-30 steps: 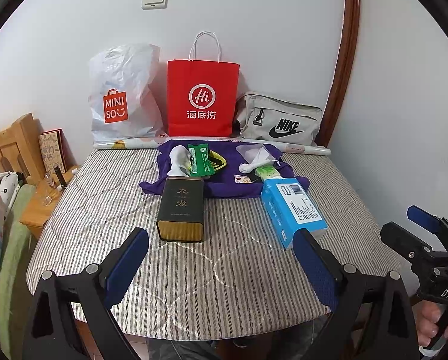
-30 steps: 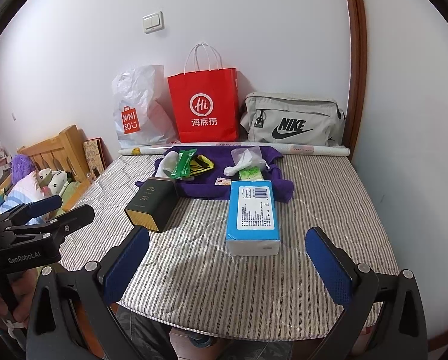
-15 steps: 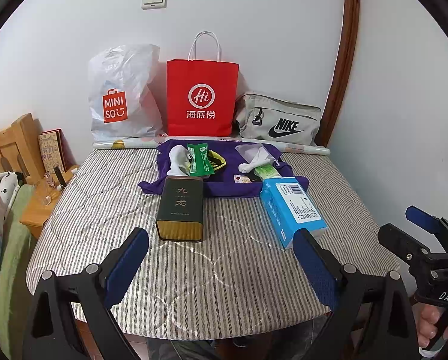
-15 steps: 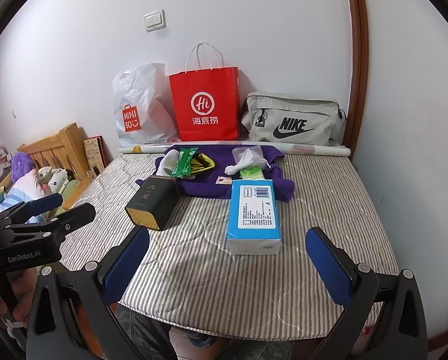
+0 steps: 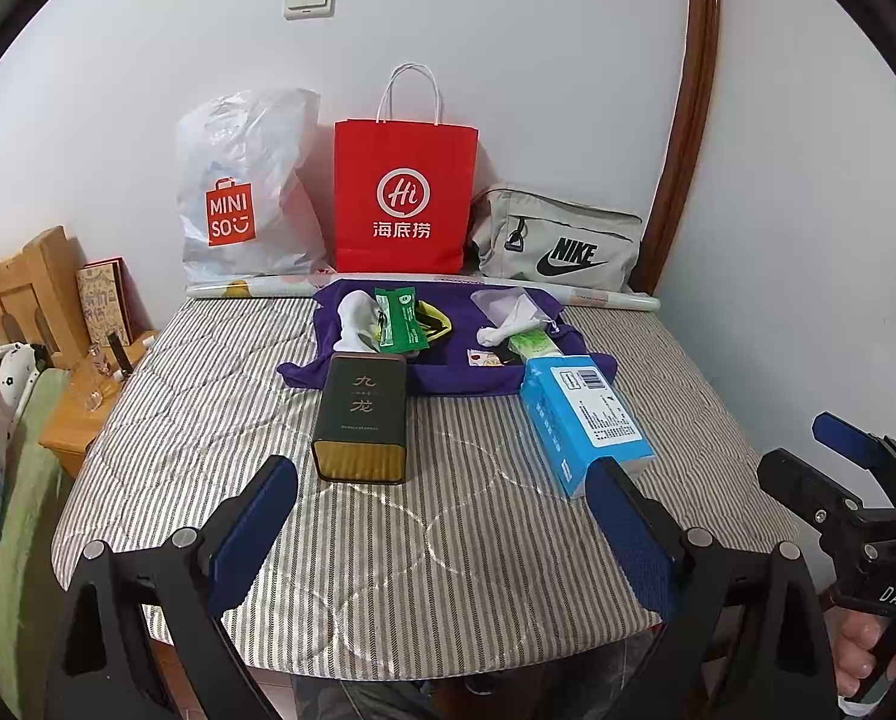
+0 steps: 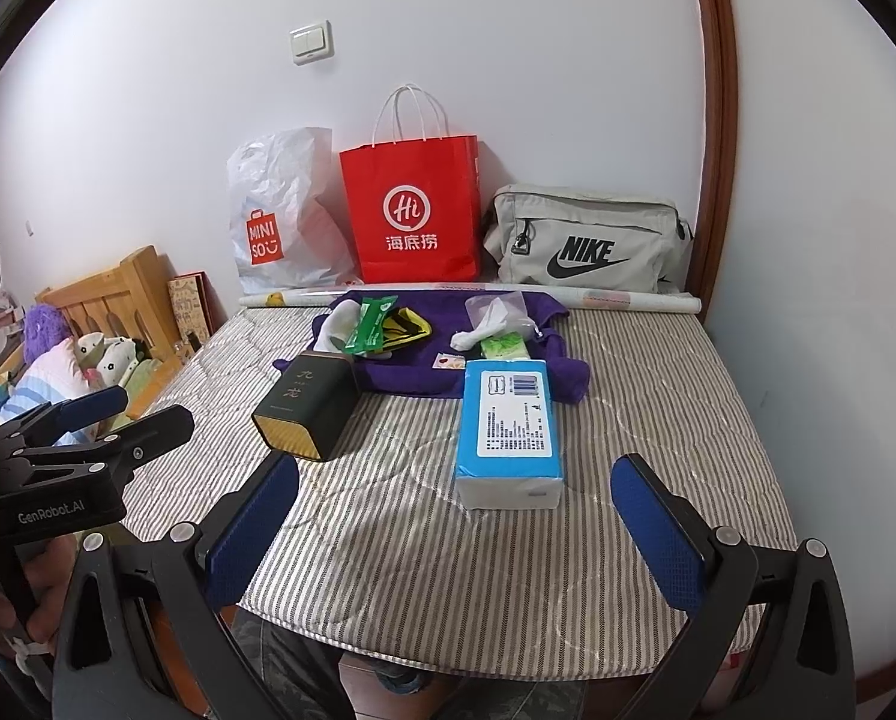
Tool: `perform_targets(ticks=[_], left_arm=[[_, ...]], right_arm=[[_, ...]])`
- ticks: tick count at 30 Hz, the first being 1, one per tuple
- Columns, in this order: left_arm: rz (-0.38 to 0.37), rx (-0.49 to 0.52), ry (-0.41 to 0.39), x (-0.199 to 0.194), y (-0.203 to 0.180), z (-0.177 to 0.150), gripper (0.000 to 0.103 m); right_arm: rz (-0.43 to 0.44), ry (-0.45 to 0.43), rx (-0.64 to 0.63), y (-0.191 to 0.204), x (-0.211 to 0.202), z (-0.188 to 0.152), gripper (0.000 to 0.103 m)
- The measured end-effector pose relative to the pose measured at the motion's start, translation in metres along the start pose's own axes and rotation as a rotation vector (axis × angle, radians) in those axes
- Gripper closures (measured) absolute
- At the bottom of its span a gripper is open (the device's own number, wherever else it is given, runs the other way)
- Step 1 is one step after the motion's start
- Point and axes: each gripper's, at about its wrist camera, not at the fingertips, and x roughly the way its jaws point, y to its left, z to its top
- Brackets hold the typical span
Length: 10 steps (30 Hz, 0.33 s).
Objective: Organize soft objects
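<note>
A purple cloth (image 5: 448, 369) (image 6: 411, 372) lies on the striped table. On it lie a white sock (image 5: 351, 318), a green packet (image 5: 401, 324), a yellow-black item (image 5: 432, 324), a second white sock (image 5: 508, 327) and a green tissue pack (image 5: 538, 343). A blue tissue pack (image 5: 586, 420) (image 6: 511, 429) and a dark tea box (image 5: 360, 417) (image 6: 306, 405) lie in front. My left gripper (image 5: 441, 534) and right gripper (image 6: 454, 534) are both open and empty above the near table edge.
A white Miniso bag (image 5: 246, 192), a red paper bag (image 5: 402, 198) and a grey Nike bag (image 5: 559, 246) stand against the back wall behind a paper roll (image 5: 249, 288). A wooden bedframe (image 5: 21, 288) and a nightstand (image 5: 87, 408) stand at the left.
Both grippers have drifted very slightly; nothing on the table has moved.
</note>
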Motion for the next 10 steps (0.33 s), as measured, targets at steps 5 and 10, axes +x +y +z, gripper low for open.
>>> perform_targets(ticks=[5,10], left_arm=[[-0.002,0.003,0.0,0.0004,-0.0009,0.0001,0.006],[0.003,-0.001,0.003,0.0047,-0.0016,0.004,0.006]], right_arm=[[0.001,0.005,-0.008,0.0015,0.001,-0.0003,0.001],[0.012,0.016,-0.026,0.0031,0.0058,0.0005,0.001]])
